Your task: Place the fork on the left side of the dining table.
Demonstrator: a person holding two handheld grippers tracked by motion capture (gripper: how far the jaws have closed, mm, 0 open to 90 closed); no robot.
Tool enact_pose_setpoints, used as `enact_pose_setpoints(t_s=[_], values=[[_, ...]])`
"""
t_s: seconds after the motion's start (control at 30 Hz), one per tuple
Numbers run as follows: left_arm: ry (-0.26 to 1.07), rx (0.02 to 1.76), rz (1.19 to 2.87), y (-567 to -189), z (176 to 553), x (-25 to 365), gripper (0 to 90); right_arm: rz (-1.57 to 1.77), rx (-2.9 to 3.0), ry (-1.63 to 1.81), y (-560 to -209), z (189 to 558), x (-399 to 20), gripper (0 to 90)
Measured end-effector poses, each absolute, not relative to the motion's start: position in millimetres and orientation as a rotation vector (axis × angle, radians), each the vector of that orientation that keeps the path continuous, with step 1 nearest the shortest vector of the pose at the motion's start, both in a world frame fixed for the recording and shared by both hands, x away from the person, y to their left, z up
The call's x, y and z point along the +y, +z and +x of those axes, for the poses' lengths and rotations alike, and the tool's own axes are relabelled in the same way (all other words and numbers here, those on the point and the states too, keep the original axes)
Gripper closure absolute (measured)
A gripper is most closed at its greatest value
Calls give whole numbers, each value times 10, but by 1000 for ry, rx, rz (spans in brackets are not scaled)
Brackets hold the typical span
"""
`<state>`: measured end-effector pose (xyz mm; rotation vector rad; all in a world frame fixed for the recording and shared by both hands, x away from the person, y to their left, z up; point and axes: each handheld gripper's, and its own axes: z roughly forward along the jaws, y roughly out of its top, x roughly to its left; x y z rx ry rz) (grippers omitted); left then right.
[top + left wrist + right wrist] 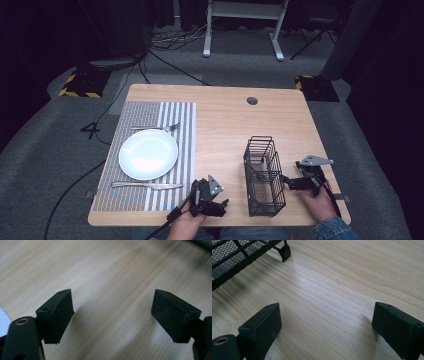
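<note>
Place setting at left looks done: plate (148,153) on striped mat (150,155), fork (156,128) beyond, knife (147,185) nearer. Left gripper (216,206) released, empty, low over bare table (230,120). Black wire caddy (263,176) upright right of centre. Right gripper (289,183) spread, empty, just beside it. Judgement: keep clear, park.

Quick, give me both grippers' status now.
Left gripper: jaws open, nothing between them, over bare table.
Right gripper: jaws open, holding nothing, beside the wire basket.
</note>
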<state>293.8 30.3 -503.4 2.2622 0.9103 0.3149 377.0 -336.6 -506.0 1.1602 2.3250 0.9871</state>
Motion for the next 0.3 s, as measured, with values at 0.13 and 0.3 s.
enact_pose_setpoints(t_s=[0.13,0.3], values=[[310,890,2248,-5057,2943,316,128,1158,2326,988,-5060,3769,-3369,89],[310,888,2249,-5058,2945,315,124,1158,2326,988,-5060,3770,-3369,89]])
